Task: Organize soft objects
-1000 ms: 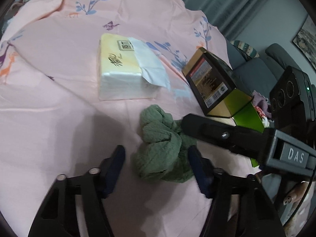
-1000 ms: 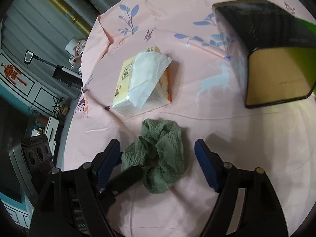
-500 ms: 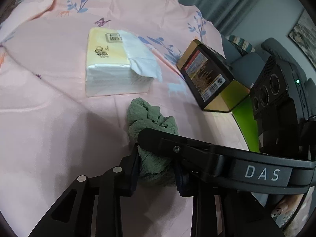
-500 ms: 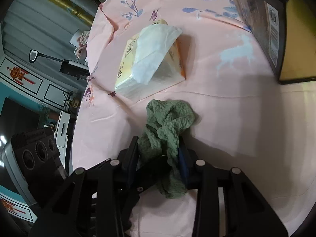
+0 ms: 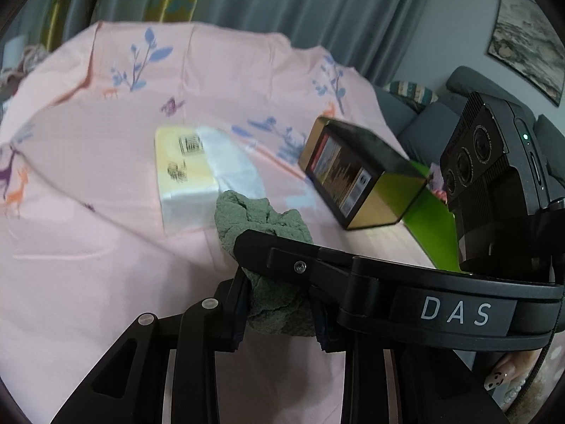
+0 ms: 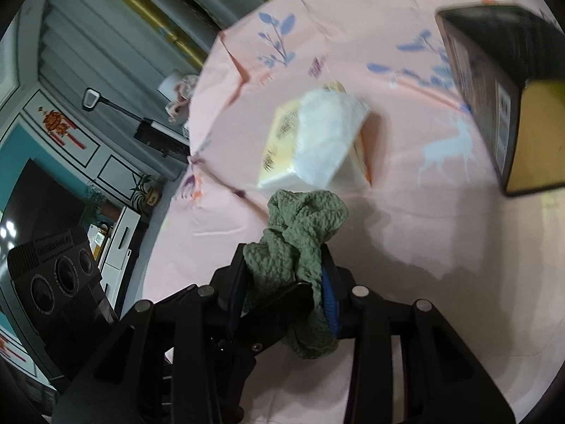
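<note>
I have the green cloth (image 5: 272, 247) pinched from both sides: the left gripper (image 5: 279, 312) is clenched on its lower bunch at the bottom centre of the left wrist view, and the right gripper (image 6: 282, 293) is clamped on the same wad low in the middle of its own view, with the right tool's black finger crossing the left picture just above my pads. The cloth looks light, limp and knobbly, a waffle-weave rag with no stiffness at all, so I judge it will sag and trail from wherever it is held; the rough knit should not slip against the pads, and nothing about it is fragile. Both grips sit on the crumpled middle, and to fold or spread it I would want each tool on a separate edge or corner instead, which I cannot pick out in this bunch. The free part of the cloth stands up towards the tissue pack (image 5: 187, 176), a soft yellow and white packet just beyond it in mid frame with a loose sheet on top. To the right lies a dark box (image 5: 353, 176) with a gold end, well clear of the cloth. Everything rests on a pink sheet (image 5: 88, 247) printed with blue sprigs and deer, creased and yielding, so it may drag with the cloth. Behind it hang grey curtains (image 5: 300, 3), with a grey sofa (image 5: 423, 120) at right.
</note>
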A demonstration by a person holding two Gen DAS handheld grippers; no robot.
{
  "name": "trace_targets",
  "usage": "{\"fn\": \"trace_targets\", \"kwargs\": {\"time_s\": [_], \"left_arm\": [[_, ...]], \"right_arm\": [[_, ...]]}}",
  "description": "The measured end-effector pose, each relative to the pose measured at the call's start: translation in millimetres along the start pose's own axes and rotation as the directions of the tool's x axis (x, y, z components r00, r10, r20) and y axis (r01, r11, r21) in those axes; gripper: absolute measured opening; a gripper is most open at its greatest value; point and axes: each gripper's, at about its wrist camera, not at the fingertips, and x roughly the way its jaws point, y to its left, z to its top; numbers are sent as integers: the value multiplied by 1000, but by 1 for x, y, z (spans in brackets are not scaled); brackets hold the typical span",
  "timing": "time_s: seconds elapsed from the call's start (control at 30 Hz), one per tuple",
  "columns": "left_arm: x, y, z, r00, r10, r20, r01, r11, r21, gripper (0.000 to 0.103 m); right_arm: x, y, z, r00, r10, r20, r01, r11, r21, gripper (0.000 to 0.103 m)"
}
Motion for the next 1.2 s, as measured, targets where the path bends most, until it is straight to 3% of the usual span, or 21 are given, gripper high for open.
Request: {"fn": "trace_targets", "kwargs": {"time_s": [0.17, 0.83, 1.2], "left_arm": [[-7, -2, 3, 999, -6, 38, 5, 1000, 22, 30], [-10, -8, 6, 998, -13, 65, 11, 999, 32, 30], [-10, -69, 41, 989, -90, 118, 76, 990, 121, 30]], "right_arm": [[-8, 8, 2, 999, 1, 54, 1, 999, -42, 37], [-15, 14, 5, 997, -17, 79, 22, 997, -69, 37], [-78, 8, 27, 982, -64, 180, 78, 994, -70, 37]]}}
